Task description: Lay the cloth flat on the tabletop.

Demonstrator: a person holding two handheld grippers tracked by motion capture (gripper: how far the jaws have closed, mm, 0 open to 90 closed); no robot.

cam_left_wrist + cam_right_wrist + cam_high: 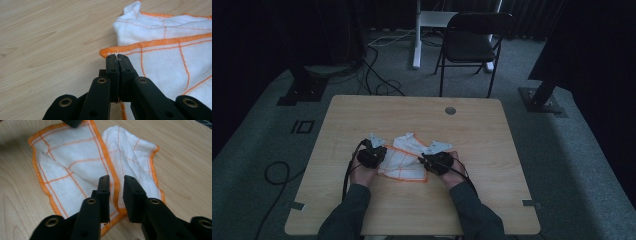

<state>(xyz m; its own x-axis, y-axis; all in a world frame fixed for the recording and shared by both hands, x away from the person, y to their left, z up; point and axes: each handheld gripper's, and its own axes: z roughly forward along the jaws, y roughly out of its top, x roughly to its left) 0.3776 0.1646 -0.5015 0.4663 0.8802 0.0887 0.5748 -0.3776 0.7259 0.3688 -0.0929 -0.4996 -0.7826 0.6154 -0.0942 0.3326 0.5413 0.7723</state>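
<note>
A white cloth (404, 159) with orange hem and orange grid lines lies crumpled and partly folded on the wooden table (412, 115). My left gripper (381, 155) is at the cloth's left corner. In the left gripper view its jaws (117, 56) are pressed together on the orange hem of the cloth (162, 62), and a strand of hem shows between them lower down. My right gripper (425, 161) is at the cloth's right edge. Its jaws (117, 180) stand apart over the cloth (75, 162), with the orange hem running through the gap and the pads not pressing on it.
A round cable hole (450, 110) sits near the table's far edge. Behind the table stand a black chair (472, 42) and a white desk leg (417, 35). Cables (377, 85) lie on the grey floor. Bare wood surrounds the cloth.
</note>
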